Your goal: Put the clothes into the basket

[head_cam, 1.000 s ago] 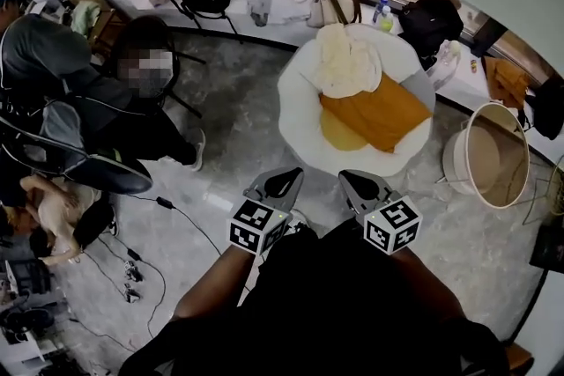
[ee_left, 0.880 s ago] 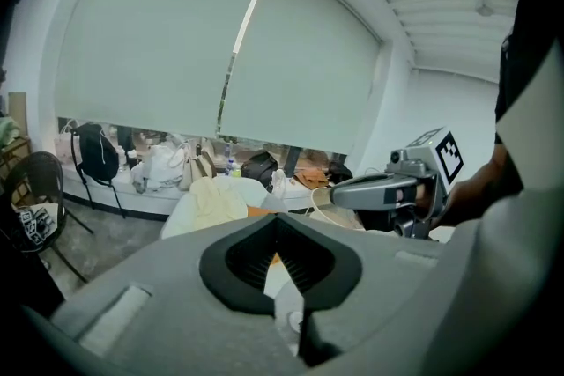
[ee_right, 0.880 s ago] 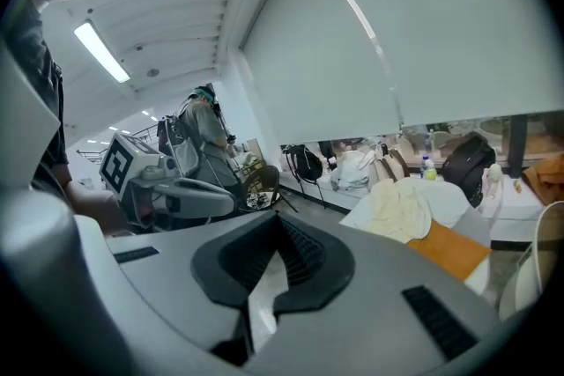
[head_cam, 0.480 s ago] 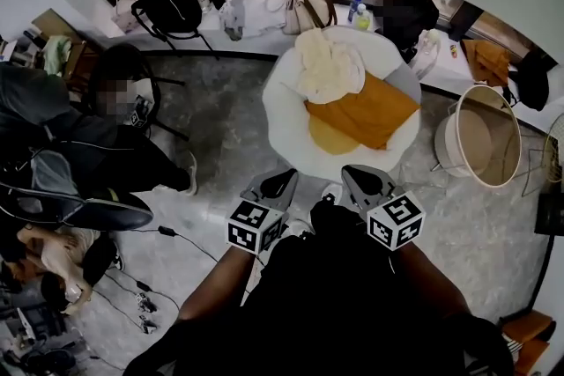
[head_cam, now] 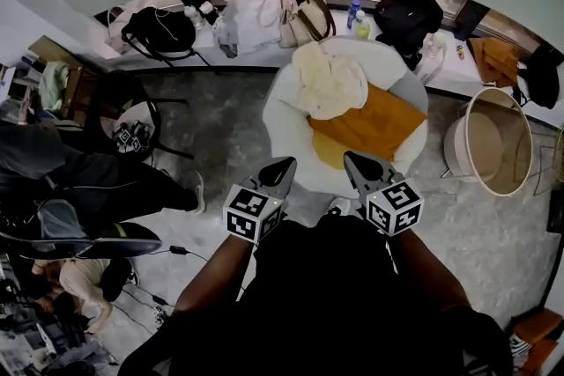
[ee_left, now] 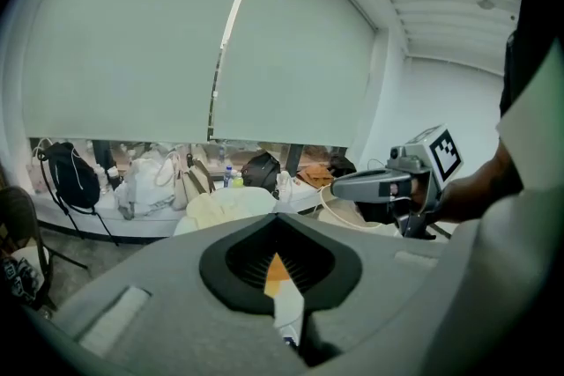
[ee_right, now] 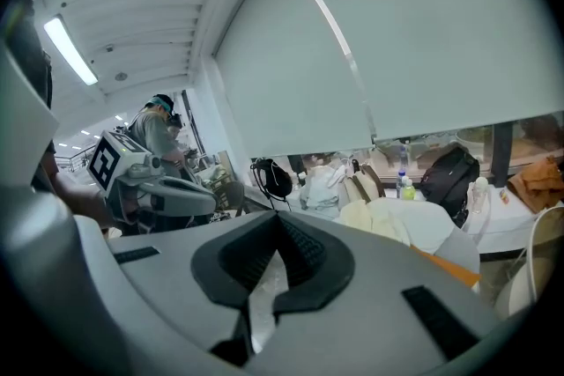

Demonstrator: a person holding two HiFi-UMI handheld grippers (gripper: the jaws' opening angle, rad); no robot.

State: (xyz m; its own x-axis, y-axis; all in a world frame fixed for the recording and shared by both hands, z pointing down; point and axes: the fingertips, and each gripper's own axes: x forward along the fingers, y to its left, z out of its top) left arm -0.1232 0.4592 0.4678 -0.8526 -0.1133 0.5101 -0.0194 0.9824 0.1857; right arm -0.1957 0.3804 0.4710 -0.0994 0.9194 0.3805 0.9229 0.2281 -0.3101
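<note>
Grey stone floor (head_cam: 233, 123), bags (head_cam: 251, 13) at the far side. Head view: a cream cloth (head_cam: 328, 84) and an orange cloth (head_cam: 377, 123) lie on what looks like a white round seat (head_cam: 280, 123). The basket (head_cam: 455, 150) stands just right of it. The left gripper (head_cam: 280, 165) and right gripper (head_cam: 355, 159) hover at the seat's near edge. Left gripper view: jaws together, empty. Right gripper view: jaws likewise closed on nothing.

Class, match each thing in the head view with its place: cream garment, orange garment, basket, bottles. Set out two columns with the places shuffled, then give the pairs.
Things
1. cream garment
2. orange garment
3. basket
4. bottles

Places
A. on the floor, right of the round white seat
B. on the window ledge behind the seat
C. far side of the seat
D. near right side of the seat

Pairs: 1-C, 2-D, 3-A, 4-B
</note>
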